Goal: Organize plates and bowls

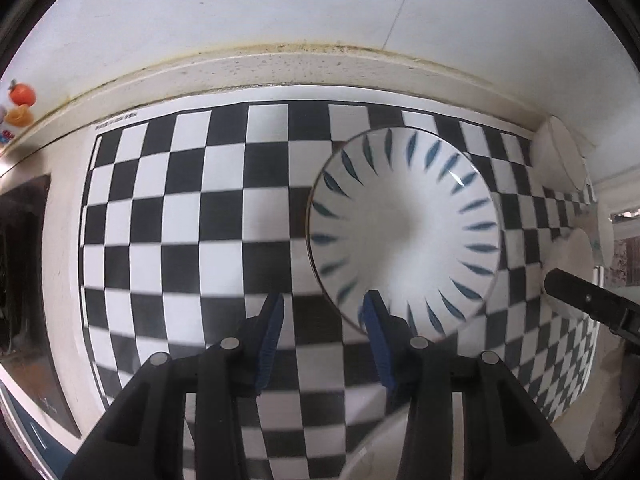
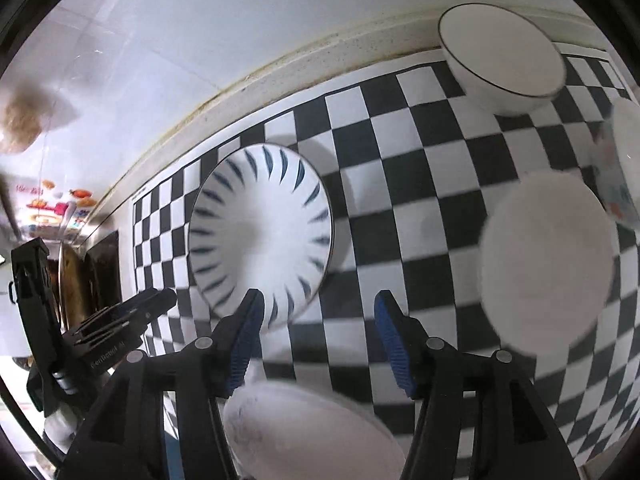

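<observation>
A white dish with blue leaf strokes around its rim (image 1: pixel 404 228) (image 2: pixel 260 232) lies flat on the checkered mat (image 1: pixel 180 220). My left gripper (image 1: pixel 324 300) hangs over the mat, pointing down; its jaws stand apart with only mat showing between them, and its right fingertip (image 1: pixel 374 308) overlaps the dish's near rim in the picture. My right gripper (image 2: pixel 318 300) is open too, holding nothing, just right of that dish. A plain white dish (image 2: pixel 304 428) sits below its fingers. A white bowl (image 2: pixel 548 260) stands to the right, and a dark-rimmed white bowl (image 2: pixel 504 60) stands at the far right corner.
The mat (image 2: pixel 400 160) runs up to a stained wall edge (image 1: pixel 280 64). A patterned glass (image 2: pixel 616 184) stands at the far right. The left gripper's body (image 2: pixel 132 312) shows at the left of the right wrist view. A dark hob or sink (image 1: pixel 24 280) lies left of the mat.
</observation>
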`<state>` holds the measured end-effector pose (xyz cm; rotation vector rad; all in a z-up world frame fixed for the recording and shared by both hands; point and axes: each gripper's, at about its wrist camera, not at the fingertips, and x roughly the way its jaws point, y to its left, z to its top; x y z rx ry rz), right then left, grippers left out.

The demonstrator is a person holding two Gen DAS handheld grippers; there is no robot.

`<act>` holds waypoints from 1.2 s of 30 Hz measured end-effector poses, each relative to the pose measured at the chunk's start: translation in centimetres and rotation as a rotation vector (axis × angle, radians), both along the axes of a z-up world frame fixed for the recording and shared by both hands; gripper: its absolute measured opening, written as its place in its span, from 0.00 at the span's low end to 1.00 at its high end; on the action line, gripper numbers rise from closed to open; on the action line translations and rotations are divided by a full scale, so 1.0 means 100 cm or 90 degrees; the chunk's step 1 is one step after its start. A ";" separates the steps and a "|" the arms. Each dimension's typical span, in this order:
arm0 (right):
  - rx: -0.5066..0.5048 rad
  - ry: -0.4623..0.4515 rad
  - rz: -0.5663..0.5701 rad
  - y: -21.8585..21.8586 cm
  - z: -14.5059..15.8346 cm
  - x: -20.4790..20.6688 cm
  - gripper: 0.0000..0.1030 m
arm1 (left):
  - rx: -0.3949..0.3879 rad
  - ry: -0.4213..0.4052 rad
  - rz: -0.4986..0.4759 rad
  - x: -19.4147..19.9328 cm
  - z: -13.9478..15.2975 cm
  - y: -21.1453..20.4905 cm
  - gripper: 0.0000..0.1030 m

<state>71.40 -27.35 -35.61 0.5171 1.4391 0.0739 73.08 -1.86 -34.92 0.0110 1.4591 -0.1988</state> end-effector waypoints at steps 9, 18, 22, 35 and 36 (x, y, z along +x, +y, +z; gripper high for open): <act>0.013 0.040 0.002 0.005 -0.049 0.039 0.58 | -0.014 0.054 0.005 0.040 -0.040 0.004 0.38; 0.037 0.071 0.005 0.009 -0.078 0.056 0.58 | -0.094 0.077 -0.004 0.055 -0.059 0.001 0.36; 0.042 0.077 0.019 0.016 -0.082 0.061 0.32 | -0.064 0.062 -0.021 0.054 -0.059 -0.009 0.34; 0.007 0.067 0.041 0.026 -0.071 0.038 0.18 | -0.057 0.023 -0.019 0.032 -0.034 -0.009 0.31; 0.010 0.063 0.041 0.027 -0.068 0.035 0.18 | -0.059 0.019 -0.018 0.028 -0.029 -0.010 0.31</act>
